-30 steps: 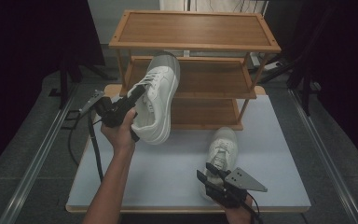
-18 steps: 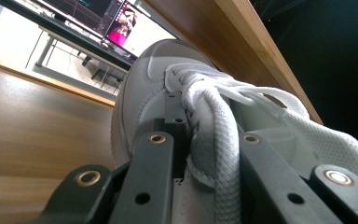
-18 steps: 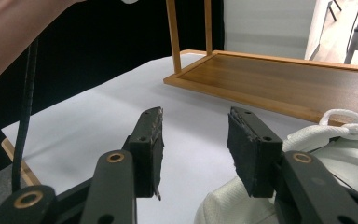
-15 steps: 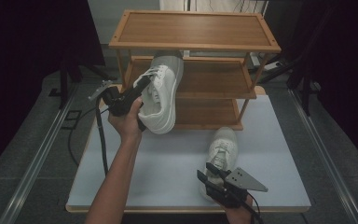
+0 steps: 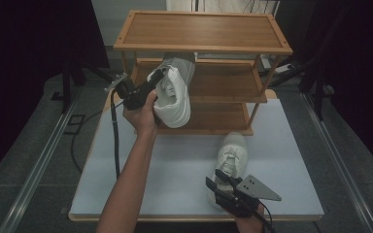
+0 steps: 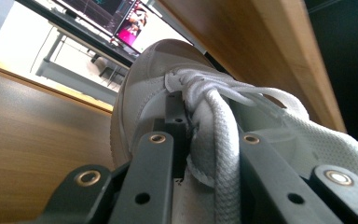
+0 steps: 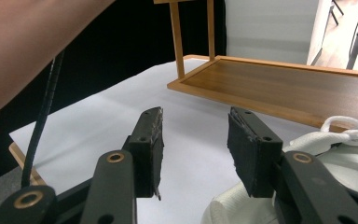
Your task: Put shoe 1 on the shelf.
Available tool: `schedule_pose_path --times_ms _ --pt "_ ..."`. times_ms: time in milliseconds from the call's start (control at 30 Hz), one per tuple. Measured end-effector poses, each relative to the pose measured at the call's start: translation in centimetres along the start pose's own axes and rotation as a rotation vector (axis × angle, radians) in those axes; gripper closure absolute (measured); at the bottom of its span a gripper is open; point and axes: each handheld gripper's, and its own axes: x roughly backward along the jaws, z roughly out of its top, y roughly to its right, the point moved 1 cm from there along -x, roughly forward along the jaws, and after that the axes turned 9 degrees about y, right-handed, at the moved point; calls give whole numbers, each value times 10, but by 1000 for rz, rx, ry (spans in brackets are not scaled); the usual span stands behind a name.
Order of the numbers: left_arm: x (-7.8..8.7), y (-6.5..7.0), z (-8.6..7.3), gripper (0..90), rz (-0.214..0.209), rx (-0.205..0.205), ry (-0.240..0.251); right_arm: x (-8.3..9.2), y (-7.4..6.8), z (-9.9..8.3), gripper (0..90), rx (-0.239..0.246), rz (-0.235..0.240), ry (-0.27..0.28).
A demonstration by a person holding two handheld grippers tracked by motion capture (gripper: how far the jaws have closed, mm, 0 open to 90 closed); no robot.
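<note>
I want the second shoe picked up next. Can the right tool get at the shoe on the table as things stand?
Probably yes. The right tool is open and sits right at the shoe on the table, beside its near end, with nothing between them; the left tool is away at the rack.

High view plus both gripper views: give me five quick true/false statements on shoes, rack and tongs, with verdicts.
1. The left tongs are shut on a white shoe held in the air. True; the left gripper view shows the jaws pinching its laced upper.
2. The held shoe's toe points toward the middle shelf of the wooden rack. True.
3. The right tongs are clamped on the second shoe. False; their jaws stand open with nothing between them.
4. The second shoe sits on the rack's top shelf. False; it lies on the white table in front of the rack.
5. The rack's top shelf carries a pair of shoes. False; it is bare.
</note>
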Motion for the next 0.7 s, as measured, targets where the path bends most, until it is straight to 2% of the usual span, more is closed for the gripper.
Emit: schedule_pose_path --times_ms 167,467,567,633,700 --pt "-16 -2 -1 817 34 9 0 2 0 2 556 -4 -1 9" --pt "-36 -1 -2 815 59 4 5 3 -1 4 556 -7 -1 20" --pt "-43 -3 -3 815 74 14 11 5 -1 6 556 -7 0 28" --pt "-48 -4 -4 813 81 54 15 5 -1 7 556 -5 0 29" --pt "-55 -3 -5 813 86 34 3 6 -2 8 556 -3 -3 36"
